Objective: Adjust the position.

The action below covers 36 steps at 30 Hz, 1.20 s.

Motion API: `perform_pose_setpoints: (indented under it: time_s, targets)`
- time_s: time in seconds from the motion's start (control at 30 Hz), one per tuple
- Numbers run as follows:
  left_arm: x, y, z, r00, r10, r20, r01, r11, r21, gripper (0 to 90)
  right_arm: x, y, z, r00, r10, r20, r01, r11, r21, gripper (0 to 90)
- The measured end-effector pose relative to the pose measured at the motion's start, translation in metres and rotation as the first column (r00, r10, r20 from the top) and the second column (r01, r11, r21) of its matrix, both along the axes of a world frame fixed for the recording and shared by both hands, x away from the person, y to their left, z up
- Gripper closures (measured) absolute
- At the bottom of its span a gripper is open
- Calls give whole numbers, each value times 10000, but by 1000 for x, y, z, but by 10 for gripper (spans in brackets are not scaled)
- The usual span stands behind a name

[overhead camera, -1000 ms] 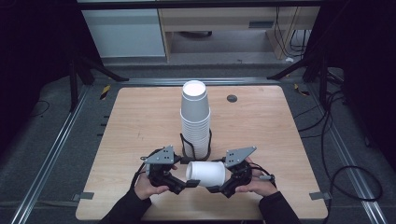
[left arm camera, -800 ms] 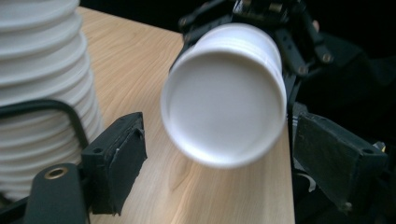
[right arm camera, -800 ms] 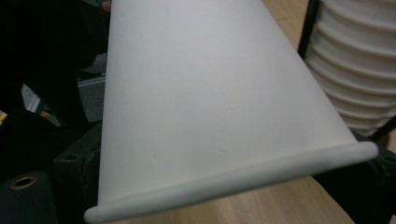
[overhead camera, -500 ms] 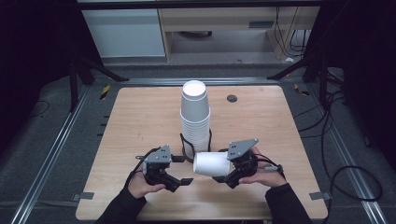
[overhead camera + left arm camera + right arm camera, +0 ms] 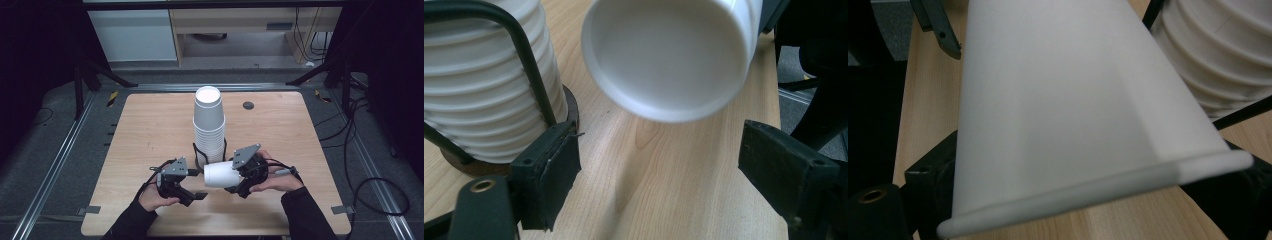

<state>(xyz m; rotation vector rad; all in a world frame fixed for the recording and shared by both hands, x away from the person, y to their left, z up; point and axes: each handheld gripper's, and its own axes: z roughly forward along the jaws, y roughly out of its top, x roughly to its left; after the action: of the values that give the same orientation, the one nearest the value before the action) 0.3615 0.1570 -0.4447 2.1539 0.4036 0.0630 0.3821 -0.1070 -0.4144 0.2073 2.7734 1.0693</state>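
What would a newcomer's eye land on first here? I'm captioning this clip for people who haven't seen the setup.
First, the tall stack of white cups in its black wire holder at the middle of the wooden table. Next, the single white cup held sideways above the near edge by the right gripper, its base pointing at the open left gripper.

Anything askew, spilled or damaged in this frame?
Nothing spilled or damaged. The one odd pose is the loose cup: it lies sideways in the right gripper, off the table, beside the upright cup stack. The left gripper is open, empty.
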Motion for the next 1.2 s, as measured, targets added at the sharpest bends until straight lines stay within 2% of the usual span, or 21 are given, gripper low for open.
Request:
perform_pose_setpoints:
  time_s: [0.1, 0.43, 0.73, 1.2]
  targets:
    - [0, -1, 0, 10000, -70, 16, 70, 9999, 105, 164, 0, 5, -3, 10000, 62, 9, -61, 9995, -303, 84]
    - [1, -3, 0, 9998, -206, -5, 206, 9994, 272, 165, 0, 15, -6, 9997, 254, -4, -254, 9980, -581, 84]
    - [1, -7, -1, 9991, -408, -68, 411, 9980, 472, 162, -3, 23, -13, 9985, 545, -95, -552, 9920, -1139, 85]
    - [1, -11, -2, 9973, -706, -192, 718, 9950, 691, 164, -8, 33, -18, 9956, 927, -153, -939, 9863, -1357, 85]
